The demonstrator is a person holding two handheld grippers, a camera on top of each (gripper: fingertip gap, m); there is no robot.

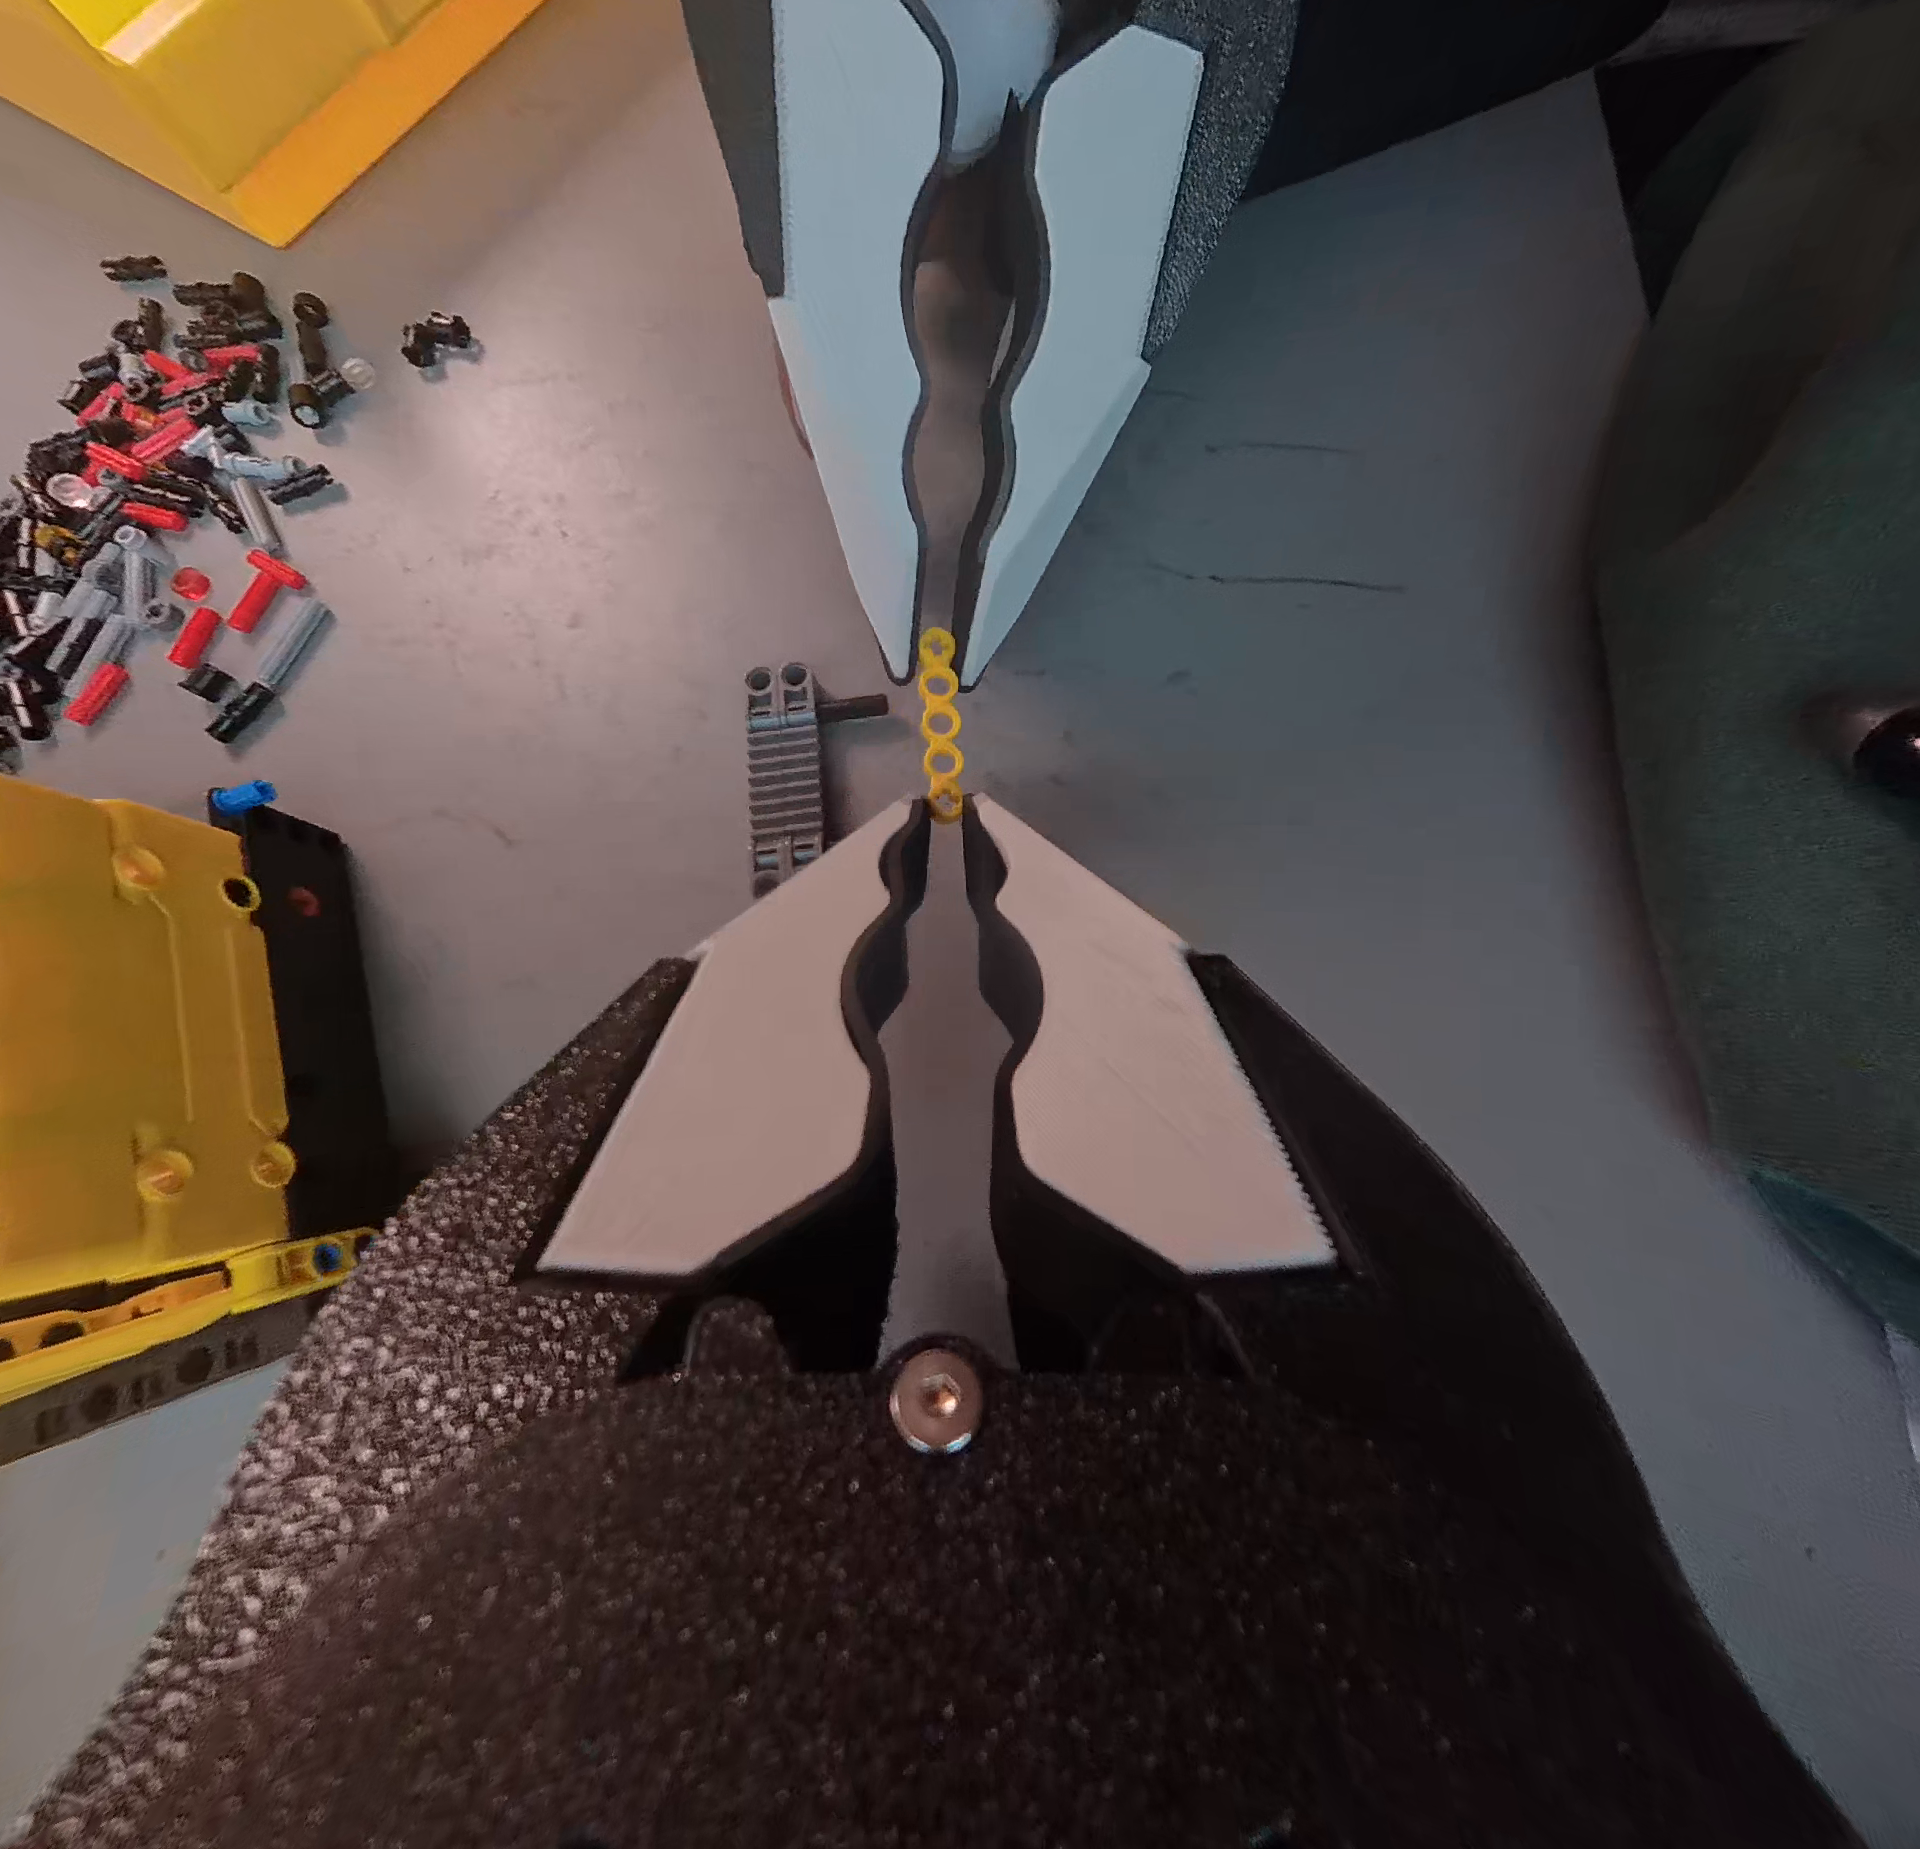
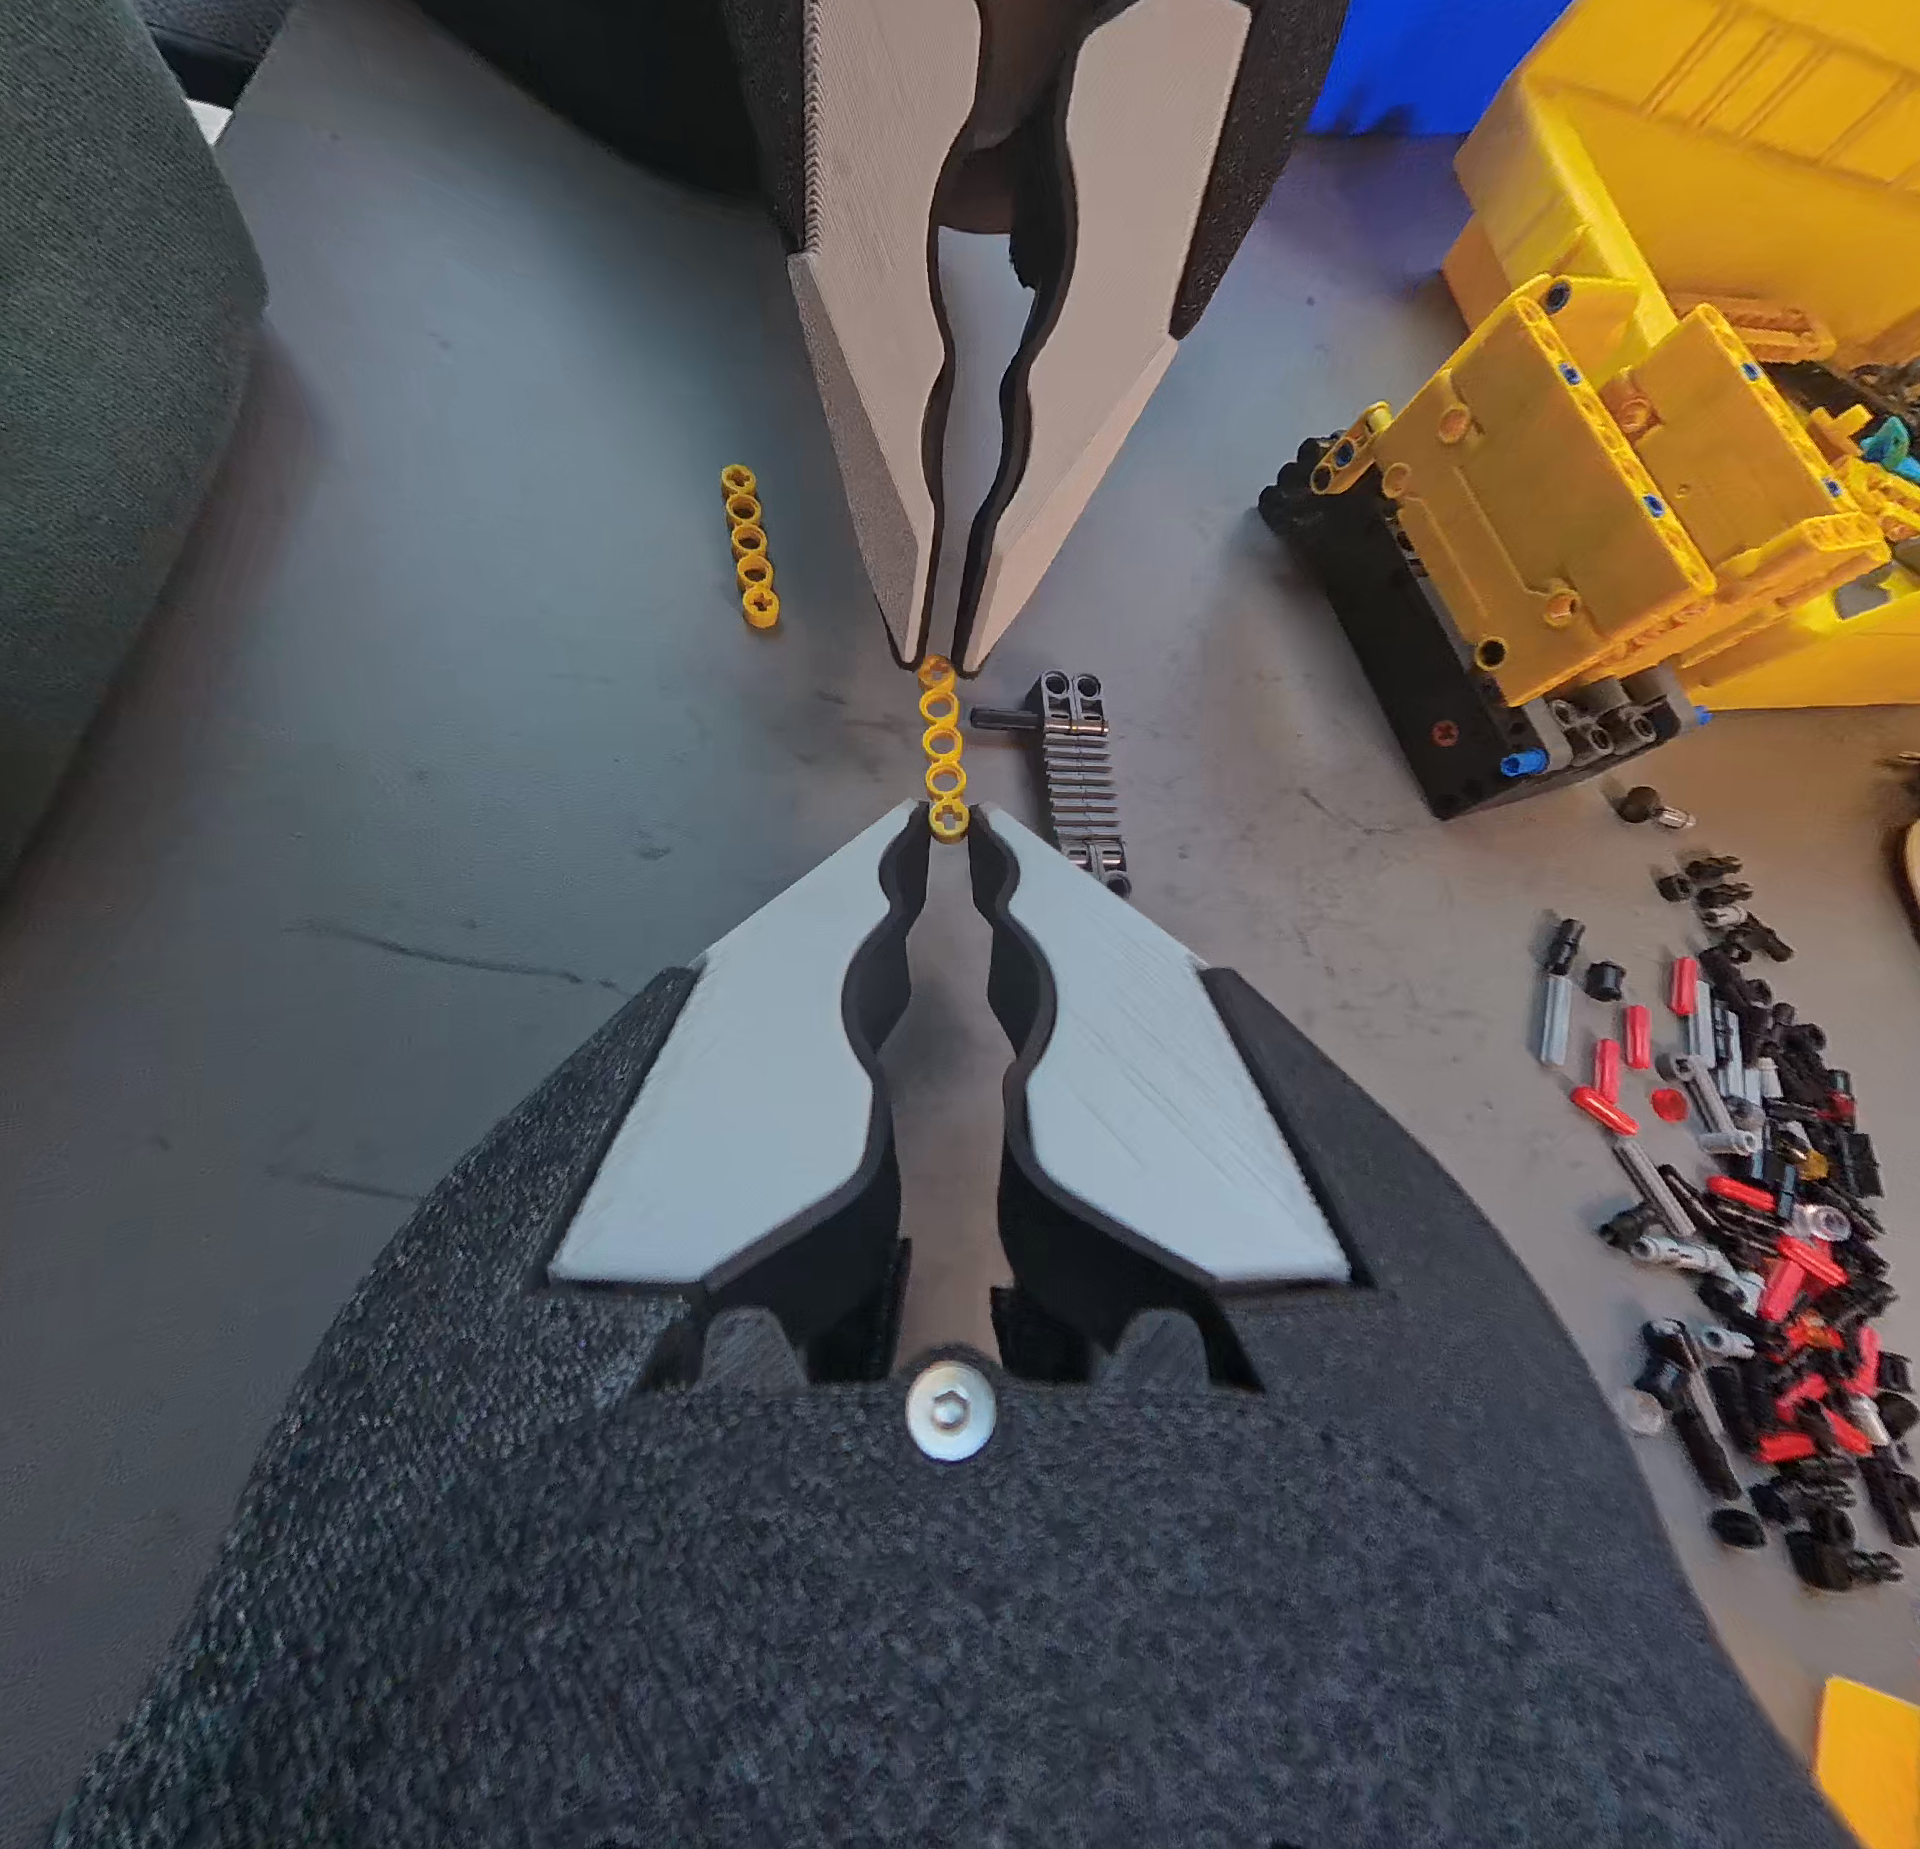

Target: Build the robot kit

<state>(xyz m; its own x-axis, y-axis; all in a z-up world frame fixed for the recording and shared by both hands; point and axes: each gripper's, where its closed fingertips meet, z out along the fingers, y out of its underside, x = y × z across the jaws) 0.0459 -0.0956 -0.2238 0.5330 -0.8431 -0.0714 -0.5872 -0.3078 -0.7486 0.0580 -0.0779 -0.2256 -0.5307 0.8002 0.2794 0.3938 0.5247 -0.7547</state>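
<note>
Yellow five-hole beam (image 1: 941,727), centre frame, held above the grey counter (image 1: 1299,719) at both ends: left gripper (image 1: 943,810) fingers nearly closed on its lower end, right gripper (image 1: 940,669) fingers pinching its upper end. Beside it lies a grey toothed rack piece (image 1: 785,773), near but apart. Loose black, red and grey pins (image 1: 156,490) fill the left edge; a yellow-and-black block model (image 1: 156,1051) occupies lower left. In the right wrist view, a second yellow beam (image 2: 750,546) lies alone upper left amid bare counter.
</note>
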